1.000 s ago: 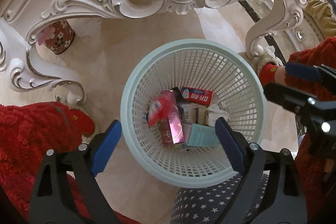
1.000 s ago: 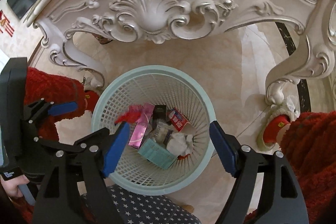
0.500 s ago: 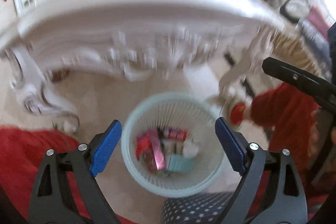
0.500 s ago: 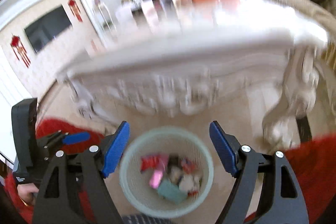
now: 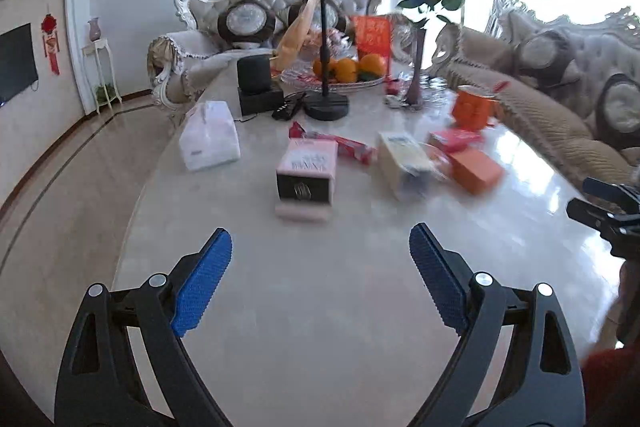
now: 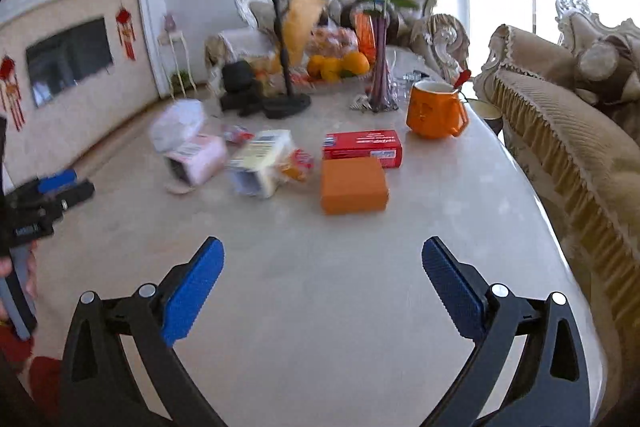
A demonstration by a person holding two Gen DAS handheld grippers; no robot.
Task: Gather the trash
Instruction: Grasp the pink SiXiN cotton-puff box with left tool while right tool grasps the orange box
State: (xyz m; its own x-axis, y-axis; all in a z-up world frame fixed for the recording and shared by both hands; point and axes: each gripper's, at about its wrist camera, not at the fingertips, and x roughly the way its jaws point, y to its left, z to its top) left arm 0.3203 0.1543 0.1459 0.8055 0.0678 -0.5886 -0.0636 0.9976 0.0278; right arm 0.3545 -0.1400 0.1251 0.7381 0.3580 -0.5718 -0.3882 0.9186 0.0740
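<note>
Both grippers hang above the near part of a pale marble table (image 5: pixel 320 307). My left gripper (image 5: pixel 320 267) is open and empty. My right gripper (image 6: pixel 322 281) is empty too, its jaws opening wide. Ahead lie loose boxes: a pink box (image 5: pixel 307 171) (image 6: pixel 198 159), a cream-yellow box (image 5: pixel 402 163) (image 6: pixel 262 157), an orange box (image 5: pixel 476 169) (image 6: pixel 354 185), a red box (image 6: pixel 362 147) (image 5: pixel 454 139) and a red wrapper (image 5: pixel 348 145). The bin is out of view.
Farther back stand a white tissue pack (image 5: pixel 210 135), an orange mug (image 6: pixel 436 113), a vase of red roses (image 6: pixel 382 67), a fruit dish (image 5: pixel 344 73), a black stand (image 5: pixel 326 107) and black boxes (image 5: pixel 256 87). Sofas (image 6: pixel 568 131) flank the table's right and far ends.
Both grippers rose from over the pale green basket under the table and tilted up; the tabletop and its boxes now fill the views. The right jaws spread wider.
</note>
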